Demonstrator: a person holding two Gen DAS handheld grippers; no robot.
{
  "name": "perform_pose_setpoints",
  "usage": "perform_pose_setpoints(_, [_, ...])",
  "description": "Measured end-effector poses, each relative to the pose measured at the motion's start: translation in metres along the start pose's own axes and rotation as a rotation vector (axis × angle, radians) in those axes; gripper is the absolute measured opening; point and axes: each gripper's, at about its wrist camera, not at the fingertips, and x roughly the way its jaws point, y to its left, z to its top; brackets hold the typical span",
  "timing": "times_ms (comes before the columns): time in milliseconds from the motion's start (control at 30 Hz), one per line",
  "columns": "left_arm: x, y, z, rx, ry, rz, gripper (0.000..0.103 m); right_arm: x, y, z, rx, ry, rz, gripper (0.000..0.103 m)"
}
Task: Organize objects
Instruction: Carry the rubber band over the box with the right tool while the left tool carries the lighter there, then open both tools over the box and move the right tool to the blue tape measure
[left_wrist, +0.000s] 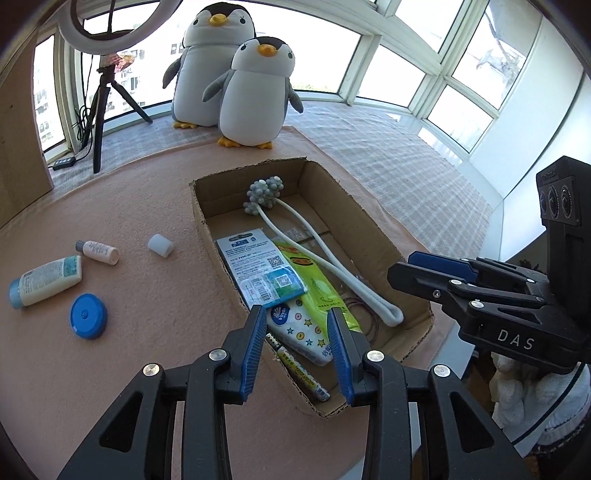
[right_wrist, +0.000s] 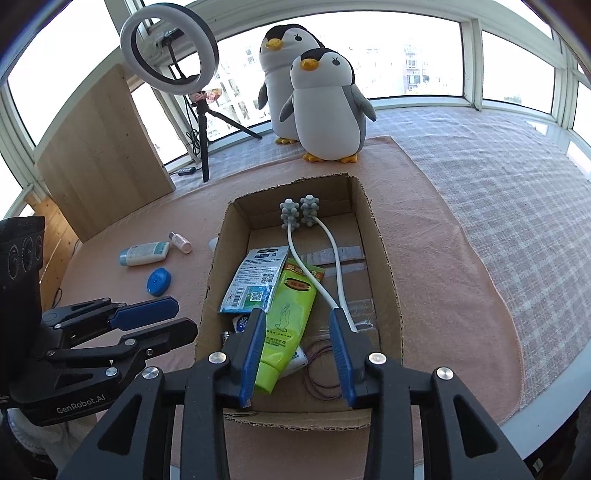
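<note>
- Cardboard box (left_wrist: 373, 236) sits open-topped on the pink cloth (left_wrist: 155, 325) covering the worktop; serves as the collection bin, hence already partly filled.
- Inside the box: neck massager (right_wrist: 314, 251) with knobbly heads against the far wall, lying lengthwise, seemingly because only that way fits; green tube (right_wrist: 286, 321) and blue-white card pack (right_wrist: 251, 280) lie flat over each other; tissue pack (left_wrist: 303, 328) and a pen-like stick (left_wrist: 299, 369) at the near end; thin hair ties (right_wrist: 321, 373) loose on the box floor.
- Still outside, left of the box on the cloth: lotion bottle (left_wrist: 46, 282) on its side, small white bottle (left_wrist: 99, 252) just beside it, blue round lid (left_wrist: 88, 315), white cap-like cylinder (left_wrist: 160, 244). Judged: these are what's left to pack.
- Left gripper (left_wrist: 297, 317) jaws apart, empty, hovering over the box's near-left corner.
- Right gripper (right_wrist: 297, 321) also spread wide, nothing held, over the box's near end above the tube.
- Both empty over the box, so the next pick is likely a reach left for the bottles.
- Two plush penguins (right_wrist: 321, 107) and ring light (right_wrist: 170, 51) stand behind, near the window; likely not part of the task.
</note>
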Motion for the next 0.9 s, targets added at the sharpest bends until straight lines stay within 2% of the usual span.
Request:
perform_pose_setpoints(67, [-0.002,0.006,-0.002,-0.008,0.000,0.009,0.037,0.001,0.004,0.000,-0.001,-0.001,0.009,0.043])
perform_pose_setpoints(433, [-0.026,0.065,-0.025,-0.095,-0.005,0.100,0.037,0.020,0.047,0.007,-0.043,0.025,0.078,0.046])
perform_pose_setpoints(500, [-0.032,0.081,-0.031,-0.119,-0.006,0.123,0.039,0.025,0.058,0.008,-0.049,0.032,0.096,0.047])
perform_pose_setpoints(667, [-0.043,0.123,-0.046,-0.173,-0.014,0.174,0.054,0.039,0.087,0.010,-0.078,0.051,0.131,0.060])
perform_pose_setpoints(900, [-0.049,0.170,-0.064,-0.233,-0.001,0.237,0.060,0.070,0.120,0.013,-0.087,0.108,0.182,0.061])
